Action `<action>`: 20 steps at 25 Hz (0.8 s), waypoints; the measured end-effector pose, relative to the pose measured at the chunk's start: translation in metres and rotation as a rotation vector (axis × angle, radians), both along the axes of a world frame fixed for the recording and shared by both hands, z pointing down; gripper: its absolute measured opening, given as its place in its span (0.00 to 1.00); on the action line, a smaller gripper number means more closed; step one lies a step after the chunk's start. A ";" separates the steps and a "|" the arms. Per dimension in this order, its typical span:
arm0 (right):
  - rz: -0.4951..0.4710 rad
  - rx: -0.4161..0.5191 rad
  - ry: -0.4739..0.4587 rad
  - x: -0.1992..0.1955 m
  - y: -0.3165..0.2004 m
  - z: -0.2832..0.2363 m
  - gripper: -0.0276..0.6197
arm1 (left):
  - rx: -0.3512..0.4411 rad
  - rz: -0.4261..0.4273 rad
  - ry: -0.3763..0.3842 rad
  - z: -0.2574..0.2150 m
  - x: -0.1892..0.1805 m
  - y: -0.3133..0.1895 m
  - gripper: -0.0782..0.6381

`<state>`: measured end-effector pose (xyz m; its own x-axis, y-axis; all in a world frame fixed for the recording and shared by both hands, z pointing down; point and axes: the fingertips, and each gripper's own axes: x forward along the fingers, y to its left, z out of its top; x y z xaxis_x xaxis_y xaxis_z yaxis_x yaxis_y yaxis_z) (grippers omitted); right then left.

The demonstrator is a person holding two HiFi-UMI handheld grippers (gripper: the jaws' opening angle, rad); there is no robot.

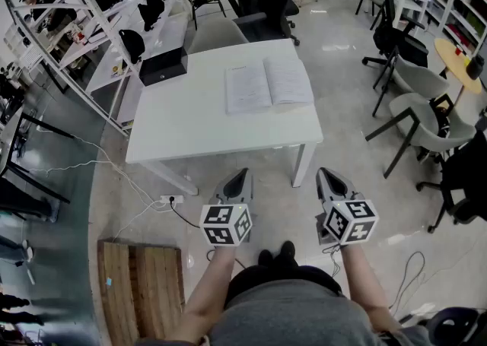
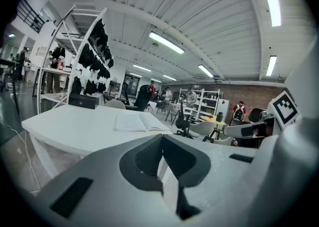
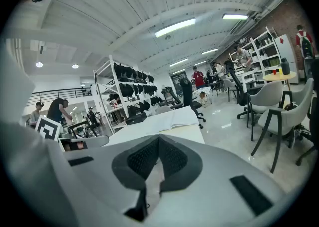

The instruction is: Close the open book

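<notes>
An open book [image 1: 268,84] lies flat on the white table [image 1: 190,120], toward its far right side, pages up. It also shows as the open book [image 2: 138,122] in the left gripper view and the open book [image 3: 174,118] in the right gripper view. Both grippers hang in the air short of the table's near edge, well apart from the book. My left gripper [image 1: 240,177] has its jaws together with nothing between them. My right gripper [image 1: 329,177] is likewise shut and empty.
A black box [image 1: 163,66] sits at the table's far left corner. Office chairs [image 1: 418,120] stand to the right, a metal rack [image 1: 99,17] with black items to the left. A wooden pallet [image 1: 141,287] lies on the floor near my left side, by cables.
</notes>
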<state>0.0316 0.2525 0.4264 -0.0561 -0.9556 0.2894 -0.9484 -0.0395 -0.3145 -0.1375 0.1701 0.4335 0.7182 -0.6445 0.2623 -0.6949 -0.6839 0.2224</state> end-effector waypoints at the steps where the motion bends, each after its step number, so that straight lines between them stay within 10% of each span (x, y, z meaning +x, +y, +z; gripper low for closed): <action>1: -0.002 0.004 -0.002 0.002 -0.001 0.000 0.05 | 0.005 -0.001 0.001 -0.001 0.002 -0.002 0.12; 20: -0.028 0.035 -0.060 0.036 -0.010 -0.004 0.14 | 0.040 -0.028 -0.015 -0.007 0.029 -0.006 0.12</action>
